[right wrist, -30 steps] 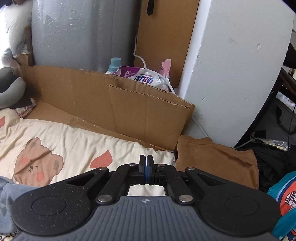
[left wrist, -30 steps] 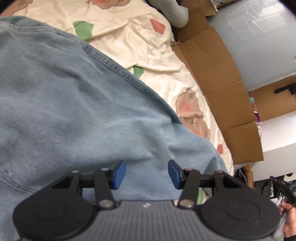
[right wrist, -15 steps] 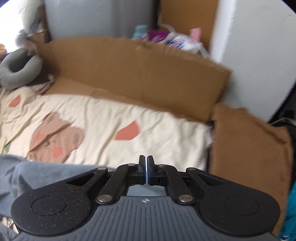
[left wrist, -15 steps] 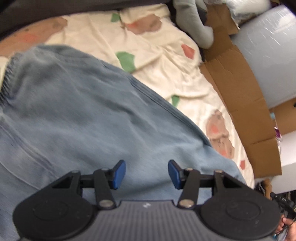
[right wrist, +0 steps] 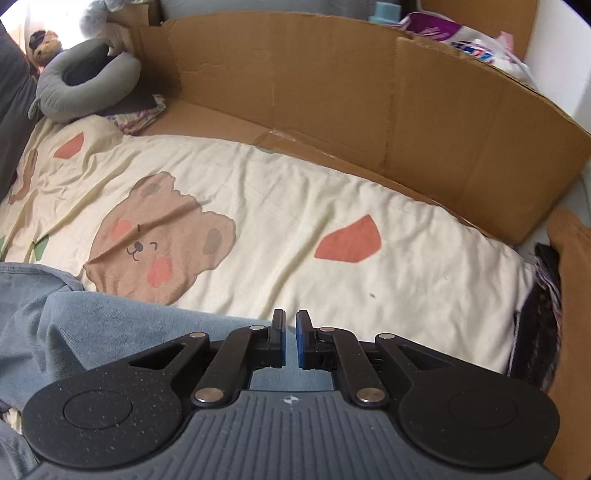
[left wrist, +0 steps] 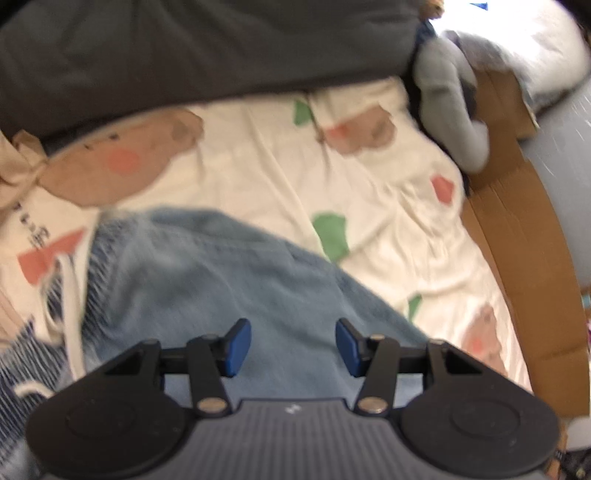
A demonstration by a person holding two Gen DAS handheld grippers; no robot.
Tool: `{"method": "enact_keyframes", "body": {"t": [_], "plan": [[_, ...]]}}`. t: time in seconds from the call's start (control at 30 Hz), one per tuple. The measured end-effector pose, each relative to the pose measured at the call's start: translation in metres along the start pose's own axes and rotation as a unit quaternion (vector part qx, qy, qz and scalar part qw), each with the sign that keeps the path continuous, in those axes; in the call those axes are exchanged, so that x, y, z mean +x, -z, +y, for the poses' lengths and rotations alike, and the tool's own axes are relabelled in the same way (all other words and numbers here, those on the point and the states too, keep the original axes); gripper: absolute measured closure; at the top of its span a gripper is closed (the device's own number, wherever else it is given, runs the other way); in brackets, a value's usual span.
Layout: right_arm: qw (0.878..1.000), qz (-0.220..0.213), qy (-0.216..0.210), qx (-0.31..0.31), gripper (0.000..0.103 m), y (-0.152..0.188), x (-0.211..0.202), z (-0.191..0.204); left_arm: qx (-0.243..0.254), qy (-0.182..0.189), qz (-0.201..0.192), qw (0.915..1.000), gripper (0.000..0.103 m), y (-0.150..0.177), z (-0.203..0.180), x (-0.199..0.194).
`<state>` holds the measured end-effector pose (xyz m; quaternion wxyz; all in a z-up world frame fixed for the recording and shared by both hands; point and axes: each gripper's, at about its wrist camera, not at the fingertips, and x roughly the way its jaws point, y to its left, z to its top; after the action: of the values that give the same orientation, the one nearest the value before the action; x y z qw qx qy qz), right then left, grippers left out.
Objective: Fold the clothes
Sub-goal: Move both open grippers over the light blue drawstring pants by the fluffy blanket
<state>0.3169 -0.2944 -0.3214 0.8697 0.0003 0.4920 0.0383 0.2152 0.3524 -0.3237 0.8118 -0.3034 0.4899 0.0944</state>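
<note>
Holding both tools over the bed, we see the left gripper with its blue pads spread wide and nothing between them, above the light blue denim garment that lies spread on the cream bear-print sheet. Its gathered waistband sits at the left of that blurred view, just beside a white drawstring and a navy striped cloth. Our right gripper hangs over another edge of the denim, its pads parted by a narrow gap and holding nothing. Cardboard panels wall the far side of the bed; behind them we make out a teal-capped bottle and a purple-printed refill pouch. A grey neck pillow rests in the far corner, and a brown cloth lies off the bed's right end.
</note>
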Motion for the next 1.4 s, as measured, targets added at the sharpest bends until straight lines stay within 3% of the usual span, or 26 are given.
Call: {"method": "enact_keyframes", "body": {"t": [0.1,0.23,0.47,0.63,0.73,1.0,1.23,1.4], "plan": [[1.0,0.004,-0.003,-0.015,0.097,-0.011,0.011,0.002,-0.021,-0.015,-0.017,0.9995,0.05,-0.02,0.009,0.003],[0.999,0.008,-0.006,-0.033,0.08,-0.027,0.028,0.007,-0.048,-0.027,-0.038,0.9977,0.05,-0.046,0.02,0.009],[0.996,0.005,-0.056,-0.062,0.079,-0.059,0.056,0.042,-0.042,-0.032,-0.062,0.9967,0.048,-0.083,0.021,0.024],[0.989,0.01,-0.103,-0.104,0.077,-0.076,0.077,0.081,-0.066,-0.029,-0.057,0.9958,0.048,-0.088,0.035,0.04],[0.983,0.022,-0.126,-0.132,0.071,-0.081,0.087,0.107,-0.08,-0.026,-0.055,0.9949,0.048,-0.092,0.044,0.049],[0.962,0.058,-0.18,-0.197,0.07,-0.081,0.103,0.168,-0.133,0.0,-0.024,0.9908,0.047,-0.077,0.06,0.062],[0.939,0.062,-0.225,-0.253,0.069,-0.086,0.109,0.24,-0.117,-0.001,0.007,0.9931,0.05,-0.063,0.066,0.079],[0.918,0.042,-0.282,-0.276,0.064,-0.094,0.114,0.316,-0.099,0.002,0.019,0.9949,0.05,-0.051,0.058,0.071]]}}
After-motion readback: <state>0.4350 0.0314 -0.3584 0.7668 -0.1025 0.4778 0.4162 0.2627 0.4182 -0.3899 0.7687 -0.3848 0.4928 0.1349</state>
